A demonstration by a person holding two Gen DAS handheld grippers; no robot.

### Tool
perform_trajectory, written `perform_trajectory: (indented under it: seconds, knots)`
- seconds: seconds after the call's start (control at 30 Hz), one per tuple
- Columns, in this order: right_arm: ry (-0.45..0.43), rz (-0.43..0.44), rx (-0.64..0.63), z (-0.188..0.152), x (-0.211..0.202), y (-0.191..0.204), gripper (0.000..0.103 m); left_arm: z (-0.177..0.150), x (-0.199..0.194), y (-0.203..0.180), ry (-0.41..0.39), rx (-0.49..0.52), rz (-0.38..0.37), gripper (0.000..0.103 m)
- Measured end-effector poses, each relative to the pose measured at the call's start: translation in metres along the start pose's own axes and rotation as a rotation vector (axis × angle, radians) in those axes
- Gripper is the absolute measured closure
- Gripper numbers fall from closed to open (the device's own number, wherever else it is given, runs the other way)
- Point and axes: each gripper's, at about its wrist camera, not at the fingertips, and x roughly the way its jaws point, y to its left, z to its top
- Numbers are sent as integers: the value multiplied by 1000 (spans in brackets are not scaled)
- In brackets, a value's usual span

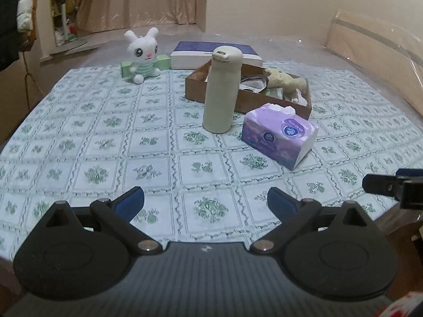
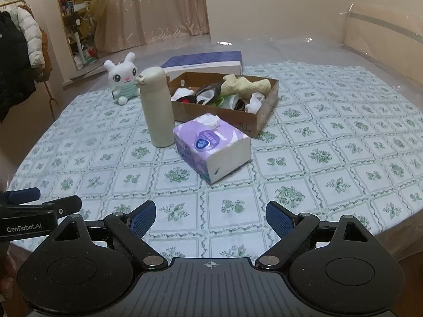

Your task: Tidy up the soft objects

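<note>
Both grippers, left (image 1: 205, 203) and right (image 2: 210, 216), gape wide, empty, at the near edge; tissue pack (image 2: 211, 146) lies mid-table dead ahead of my right, long axis slanting toward the box (image 2: 253, 125); right's nearer.

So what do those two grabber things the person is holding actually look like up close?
Both look alike. The left gripper and right gripper are matte black plastic: a ribbed grey-black body, two rounded teardrop housings, and hinged link arms with silver pivot pins. The jaws end in blue textured pads. White lettering, "GenRobot.AI", shows on the left gripper's side in the right wrist view. No cables or sleeves are visible.
</note>
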Motion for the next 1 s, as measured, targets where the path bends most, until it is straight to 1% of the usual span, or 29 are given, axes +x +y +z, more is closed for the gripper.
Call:
perform_trajectory:
  seconds: [0.13,0.4,0.57,1.0]
  knots:
    - [14,6,-2,-4,3,0,13,-6,-5,-5,8,-25,-13,4]
    - [16,-5,-14,-11,6,0,13,-13,-10,-21,24,-16,-23,4]
    - [27,-2,-16,-15,7,-1,13,-15,-11,-26,25,-10,-15,4]
    - [22,-10,-25,-19,5,-3,13,-17,-6,-28,38,-11,1,4]
